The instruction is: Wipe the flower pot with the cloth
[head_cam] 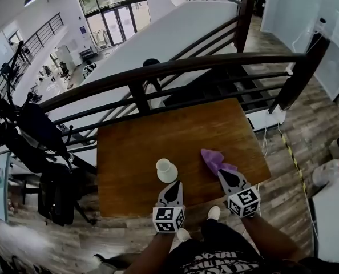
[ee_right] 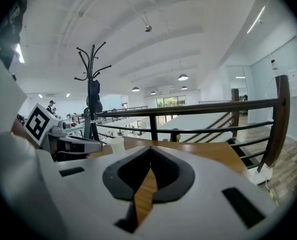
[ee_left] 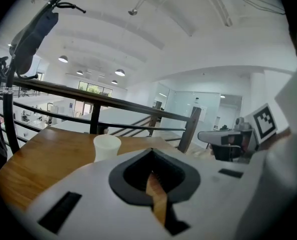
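Desk [head_cam: 129,153] of brown wood stands against a dark railing [head_cam: 175,67], with an open hall below. On it, near the person's edge, sits the white flower pot [head_cam: 166,170], upright. Just to its right lies the purple cloth [head_cam: 214,160], crumpled and apart from the pot.

The person holds 2 grippers low over the near edge. The left gripper [head_cam: 174,184] points at the pot from just behind it. In the left gripper view its jaws are closed tip to tip with nothing between them, and the pot stands ahead, to the left of them. The right gripper [head_cam: 222,173] has its tip at the near edge of the cloth; whether it touches I cannot tell. In the right gripper view its jaws meet too, with no cloth seen between them.
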The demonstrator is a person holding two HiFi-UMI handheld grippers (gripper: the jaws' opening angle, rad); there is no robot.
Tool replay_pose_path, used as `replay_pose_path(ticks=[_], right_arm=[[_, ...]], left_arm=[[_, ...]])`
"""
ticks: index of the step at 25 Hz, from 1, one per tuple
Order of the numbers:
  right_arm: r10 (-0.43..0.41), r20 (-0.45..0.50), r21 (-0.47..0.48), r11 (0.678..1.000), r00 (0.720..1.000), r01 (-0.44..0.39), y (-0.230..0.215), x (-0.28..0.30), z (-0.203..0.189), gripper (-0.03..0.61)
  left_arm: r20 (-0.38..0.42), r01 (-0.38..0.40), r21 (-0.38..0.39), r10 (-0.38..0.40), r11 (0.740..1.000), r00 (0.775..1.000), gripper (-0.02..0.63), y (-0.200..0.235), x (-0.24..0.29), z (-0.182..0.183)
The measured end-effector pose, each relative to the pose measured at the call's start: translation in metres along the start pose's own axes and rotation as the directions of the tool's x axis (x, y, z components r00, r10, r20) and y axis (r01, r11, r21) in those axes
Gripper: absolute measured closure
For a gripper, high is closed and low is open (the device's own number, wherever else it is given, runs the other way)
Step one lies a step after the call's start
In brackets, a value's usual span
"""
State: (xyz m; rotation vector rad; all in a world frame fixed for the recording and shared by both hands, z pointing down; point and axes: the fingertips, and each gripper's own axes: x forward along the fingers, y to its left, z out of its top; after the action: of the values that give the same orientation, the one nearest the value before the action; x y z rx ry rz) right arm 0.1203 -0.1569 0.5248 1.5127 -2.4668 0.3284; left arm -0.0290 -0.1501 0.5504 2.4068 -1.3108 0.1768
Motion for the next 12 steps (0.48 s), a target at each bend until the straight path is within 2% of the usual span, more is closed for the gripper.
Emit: replay_pose_path(ticks=[6,12], right_arm=[[-0.017,-0.098,-0.006,1.000,0.995,0.016,-0.029,0.014,-0.030,0.578],[-0.007,-0.211,0.004,1.000,0.977,0.009,-0.061,0.030,-0.066,0.569]], left_arm=[[-0.043,-0.002,-0.010,0.001,1.000,0.999,0.614,0.001,0.028,-0.016],[-0.062,-0.024,-0.012,0.023,1.000,0.998,0.614,0.003,0.061,-0.020]])
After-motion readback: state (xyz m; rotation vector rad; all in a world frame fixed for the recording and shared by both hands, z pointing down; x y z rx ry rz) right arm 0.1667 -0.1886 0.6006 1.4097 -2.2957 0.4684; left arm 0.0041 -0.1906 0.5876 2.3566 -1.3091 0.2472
